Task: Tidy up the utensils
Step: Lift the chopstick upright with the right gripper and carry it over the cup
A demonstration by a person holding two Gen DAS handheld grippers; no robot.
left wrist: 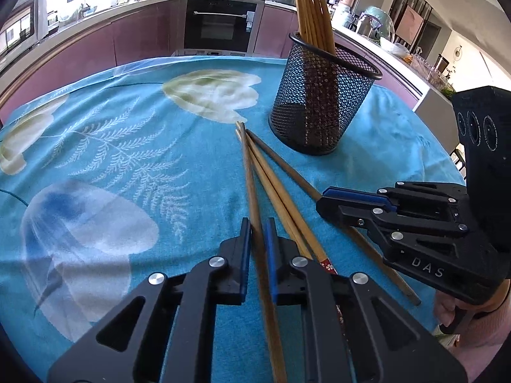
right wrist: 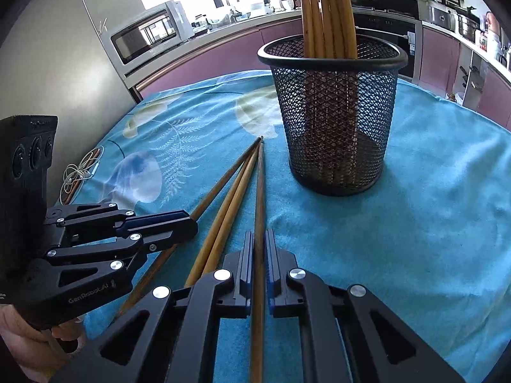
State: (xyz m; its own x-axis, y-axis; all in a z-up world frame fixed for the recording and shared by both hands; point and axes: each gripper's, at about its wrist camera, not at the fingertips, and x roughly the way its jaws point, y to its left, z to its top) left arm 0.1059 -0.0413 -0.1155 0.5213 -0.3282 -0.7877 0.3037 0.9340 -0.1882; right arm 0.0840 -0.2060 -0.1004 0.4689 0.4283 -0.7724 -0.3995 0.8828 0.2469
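Four wooden chopsticks lie fanned on the blue cloth, their tips meeting near a black mesh holder (left wrist: 319,102) (right wrist: 335,121) that has several chopsticks standing in it. In the left wrist view my left gripper (left wrist: 257,223) is shut on the leftmost chopstick (left wrist: 247,166), low over the cloth. My right gripper (left wrist: 322,202) sits to its right, clamped on the dark outer chopstick (left wrist: 281,166). From the right wrist view, that gripper (right wrist: 259,234) holds this chopstick (right wrist: 260,185), and my left gripper (right wrist: 191,223) pinches the far-left one (right wrist: 223,178). Two loose chopsticks (right wrist: 236,191) lie between the held ones.
The table carries a blue floral cloth (left wrist: 127,159). A coiled white earphone cable (right wrist: 80,172) lies at the table's left edge. Kitchen cabinets, an oven (left wrist: 220,25) and a microwave (right wrist: 147,35) stand beyond the table. A person's hand (left wrist: 447,312) holds the right gripper's handle.
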